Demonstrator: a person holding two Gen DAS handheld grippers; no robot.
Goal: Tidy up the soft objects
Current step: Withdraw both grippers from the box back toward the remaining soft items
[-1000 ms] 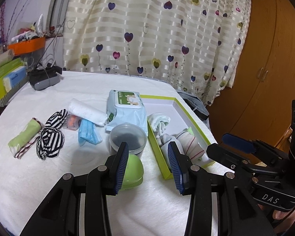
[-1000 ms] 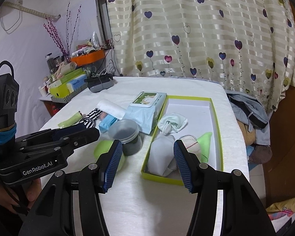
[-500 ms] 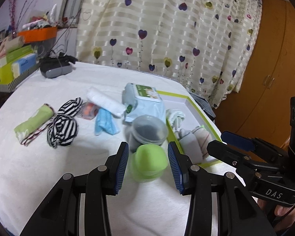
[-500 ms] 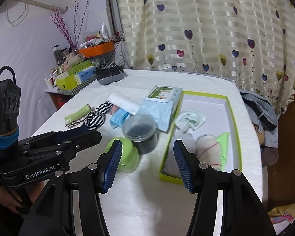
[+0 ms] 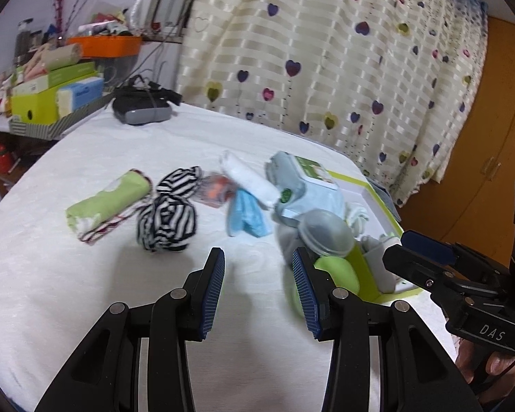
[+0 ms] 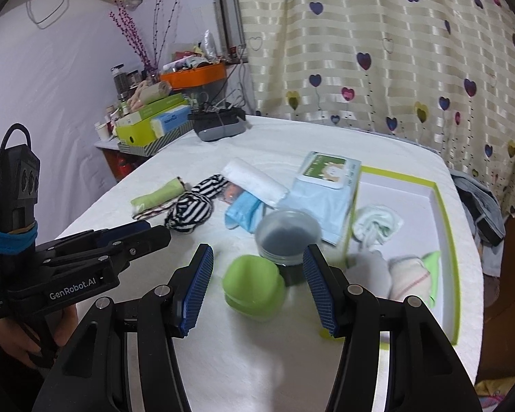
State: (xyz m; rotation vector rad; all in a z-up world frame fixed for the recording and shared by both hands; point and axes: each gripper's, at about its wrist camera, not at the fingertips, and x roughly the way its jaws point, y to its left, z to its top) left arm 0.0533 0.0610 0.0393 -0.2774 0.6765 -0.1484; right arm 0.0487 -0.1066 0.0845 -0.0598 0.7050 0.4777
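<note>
Soft items lie on the white table: a green rolled cloth (image 5: 106, 202) (image 6: 158, 195), a black-and-white striped bundle (image 5: 168, 219) (image 6: 190, 211), a white roll (image 5: 250, 180) (image 6: 254, 182) and a blue cloth (image 5: 245, 214) (image 6: 242, 211). A green-rimmed tray (image 6: 448, 240) (image 5: 369, 274) holds several rolled socks (image 6: 377, 221). My left gripper (image 5: 259, 286) is open and empty, hovering short of the striped bundle. My right gripper (image 6: 257, 283) is open and empty, above a green round case (image 6: 254, 290).
A wipes pack (image 6: 326, 185) (image 5: 305, 185) and a clear lidded cup (image 6: 286, 235) (image 5: 326, 233) stand beside the tray. A black device (image 5: 140, 106) sits at the table's far edge. Boxes and an orange basket (image 6: 192, 77) crowd a shelf on the left. A heart-print curtain hangs behind.
My left gripper has swung left, from the green case and tray toward the striped bundle. My right gripper has shifted left, from the tray to over the green case.
</note>
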